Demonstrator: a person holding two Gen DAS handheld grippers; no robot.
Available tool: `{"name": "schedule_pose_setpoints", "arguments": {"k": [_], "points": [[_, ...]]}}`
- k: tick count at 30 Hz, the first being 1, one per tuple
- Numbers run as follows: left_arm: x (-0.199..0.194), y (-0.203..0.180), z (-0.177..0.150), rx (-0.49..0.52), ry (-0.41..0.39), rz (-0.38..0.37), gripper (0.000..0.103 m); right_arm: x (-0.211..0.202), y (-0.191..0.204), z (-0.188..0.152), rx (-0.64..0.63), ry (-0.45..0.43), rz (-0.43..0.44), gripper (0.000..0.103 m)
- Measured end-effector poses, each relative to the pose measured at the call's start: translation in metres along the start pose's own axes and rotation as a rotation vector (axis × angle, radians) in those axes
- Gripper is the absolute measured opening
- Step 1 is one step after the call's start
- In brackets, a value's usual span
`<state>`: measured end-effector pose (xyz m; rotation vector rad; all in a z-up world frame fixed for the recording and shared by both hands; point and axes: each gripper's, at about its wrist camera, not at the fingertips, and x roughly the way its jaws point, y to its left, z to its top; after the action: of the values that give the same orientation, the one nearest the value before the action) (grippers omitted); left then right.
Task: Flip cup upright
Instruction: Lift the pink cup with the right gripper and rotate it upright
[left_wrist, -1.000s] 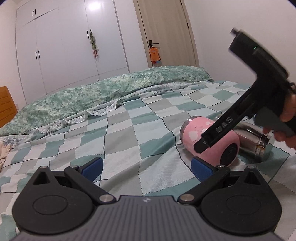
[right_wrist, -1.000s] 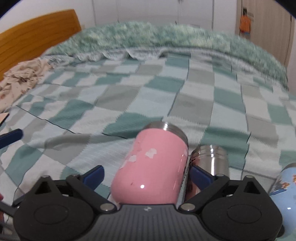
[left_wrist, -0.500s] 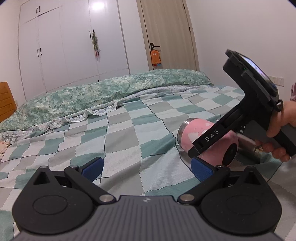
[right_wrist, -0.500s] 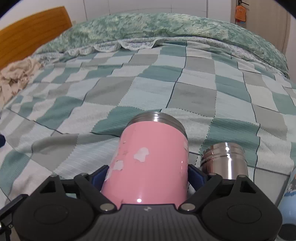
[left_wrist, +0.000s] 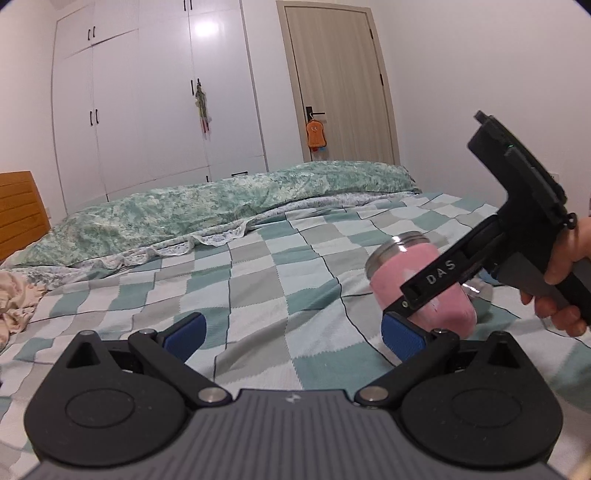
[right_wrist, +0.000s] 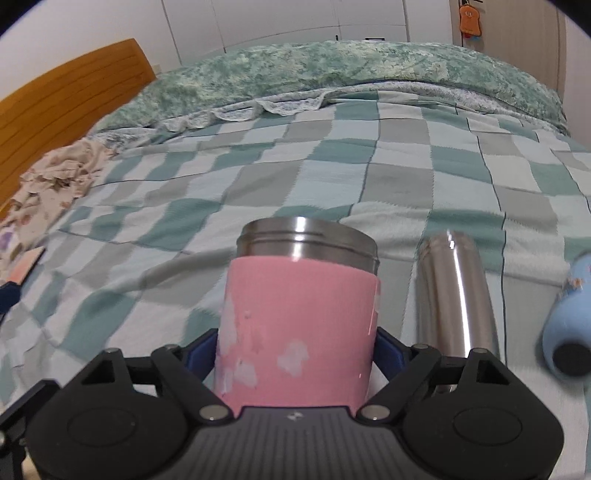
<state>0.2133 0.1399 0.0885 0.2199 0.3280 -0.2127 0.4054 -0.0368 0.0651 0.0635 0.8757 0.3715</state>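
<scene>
My right gripper (right_wrist: 295, 354) is clamped on the pink cup (right_wrist: 299, 325): its blue pads (right_wrist: 388, 349) press against both sides of the lower body. The cup is a squat cylinder with a matte pink coating, chipped to pale patches near the base, and a bare, ridged steel rim band (right_wrist: 308, 242). Its long axis runs forward along my fingers, mouth end away from the camera. In the left wrist view the pink cup (left_wrist: 417, 280) stands tilted, rim up and leaning left, with its base close to the checked quilt (left_wrist: 258, 288); I cannot tell whether it touches. The quilt is a soft knit of teal, grey and pale squares. Just right of the cup lies a polished steel bottle (right_wrist: 456, 291), and further right a pale blue bottle (right_wrist: 569, 328), both on their sides. My left gripper (left_wrist: 291, 332) hangs above the quilt with its jaws wide apart, holding nothing.
</scene>
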Motion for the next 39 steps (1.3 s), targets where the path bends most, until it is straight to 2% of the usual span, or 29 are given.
{"name": "schedule_pose_setpoints", "arguments": {"k": [7,12,16,20,33,39], "points": [[-0.062,-0.002,-0.015,0.003,0.006,0.009,0.103,-0.055,0.038,-0.052,-0.009,0.021,0.082,0.084],[-0.095,-0.003,-0.035,-0.001,0.045,0.009,0.103,-0.083,0.061,-0.092,-0.007,0.071,0.14,0.084],[-0.118,-0.001,-0.051,0.001,0.068,0.012,0.103,-0.09,0.067,-0.12,0.031,0.123,0.17,0.084],[-0.133,0.001,-0.06,-0.019,0.072,0.024,0.103,-0.078,0.075,-0.139,0.042,0.166,0.156,0.084],[-0.124,-0.009,-0.053,-0.06,0.072,0.063,0.103,-0.021,0.057,-0.121,0.145,0.182,0.183,0.083],[-0.112,-0.019,-0.049,-0.072,0.088,0.096,0.103,-0.013,0.057,-0.115,0.107,0.181,0.22,0.084]]}}
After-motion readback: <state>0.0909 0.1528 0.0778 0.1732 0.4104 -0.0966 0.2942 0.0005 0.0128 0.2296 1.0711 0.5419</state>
